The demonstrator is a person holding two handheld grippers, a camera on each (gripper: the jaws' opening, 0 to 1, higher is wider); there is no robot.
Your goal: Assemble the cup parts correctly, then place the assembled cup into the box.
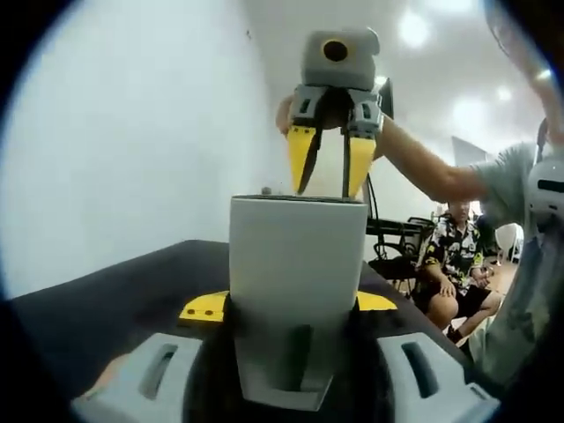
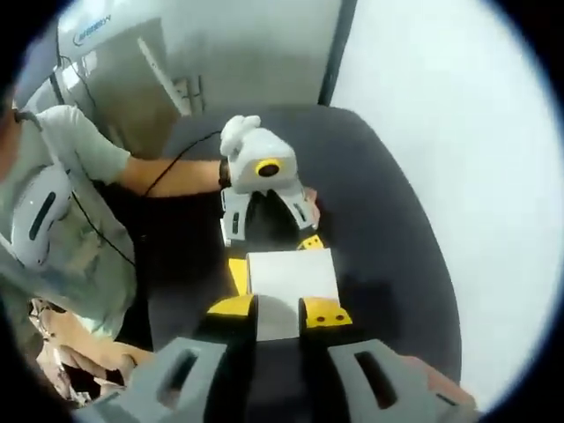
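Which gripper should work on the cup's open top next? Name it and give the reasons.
Right. The left gripper clasps the cup by its sides between its jaws, so it probably serves best as the holder. The right gripper hangs just over the cup's rim, tips pointing down at it.

Both views are brightly and evenly lit. In the left gripper view, round ceiling lights [image 1: 414, 28] blow out to white glare, and the pale wall [image 1: 132, 132] beside them is nearly washed out. The dark counter [image 2: 388, 220] in the right gripper view shows only soft shadow around the things on it. Fisheye bending curves straight lines near the edges, and the whole picture is slightly soft, most of all close to the lens
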